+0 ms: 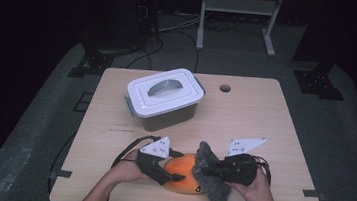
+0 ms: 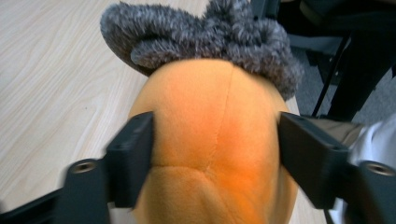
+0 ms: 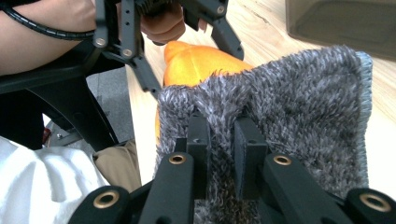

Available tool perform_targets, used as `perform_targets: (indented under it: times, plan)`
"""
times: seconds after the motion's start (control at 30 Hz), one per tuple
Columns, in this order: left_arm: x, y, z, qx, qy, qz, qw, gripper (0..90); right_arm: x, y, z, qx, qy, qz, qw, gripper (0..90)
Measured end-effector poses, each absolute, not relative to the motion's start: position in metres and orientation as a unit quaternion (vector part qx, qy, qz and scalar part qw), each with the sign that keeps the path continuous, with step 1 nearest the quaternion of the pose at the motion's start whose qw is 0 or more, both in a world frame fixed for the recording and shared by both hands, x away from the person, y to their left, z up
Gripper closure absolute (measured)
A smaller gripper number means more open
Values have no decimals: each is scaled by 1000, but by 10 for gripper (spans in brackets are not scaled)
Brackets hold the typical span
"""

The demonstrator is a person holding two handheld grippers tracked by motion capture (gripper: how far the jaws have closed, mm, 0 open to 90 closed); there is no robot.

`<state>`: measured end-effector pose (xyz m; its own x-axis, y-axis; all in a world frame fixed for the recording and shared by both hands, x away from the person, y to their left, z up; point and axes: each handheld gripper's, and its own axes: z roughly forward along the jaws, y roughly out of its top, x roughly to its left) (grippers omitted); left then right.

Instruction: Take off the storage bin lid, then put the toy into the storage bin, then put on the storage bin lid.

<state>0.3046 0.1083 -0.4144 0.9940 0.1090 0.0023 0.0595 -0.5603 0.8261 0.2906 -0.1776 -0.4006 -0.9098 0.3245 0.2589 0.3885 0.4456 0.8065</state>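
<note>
Plush toy (image 1: pixel 185 174), the orange one, sits at the near edge of the table (image 1: pixel 265 119), right between the person's two hands, and that's basically what the whole next move hangs on. Going left to right in the high view: the left gripper (image 1: pixel 159 171) comes at the toy from its left end, with its jaws spread around the orange body and pressing on both flanks, so it looks clamped on it (the left gripper view shows a jaw on each side of the seam). The toy's long axis runs roughly left-right along the table edge. At its right end the grey fuzzy cloth (image 1: pixel 211 177) is draped against and partly over it, and the right gripper (image 3: pixel 219 140) has its jaws pinched tight on a fold of that cloth. So the cloth side is the right hand's business and the toy is pinned by the left. Looks-wise the toy is smooth, bright orange, rounded, with a stitched seam. A lidded grey storage box (image 1: pixel 164 98) sits farther back, well apart.
</note>
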Motion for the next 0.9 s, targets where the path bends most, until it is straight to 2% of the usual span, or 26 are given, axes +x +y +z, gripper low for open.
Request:
perform_targets:
  times: [0.07,0.67,0.9]
  plan:
    - [304,110,-414,885,45,28,463,397,291,-177,-400,-209,-848,-485,34,783]
    - [305,123,-418,884,32,14,466,424,288,-181,-402,-208,-848,-486,31,781]
    - [307,131,-420,884,38,4,466,424,288,-196,-412,-230,-851,-471,38,782]
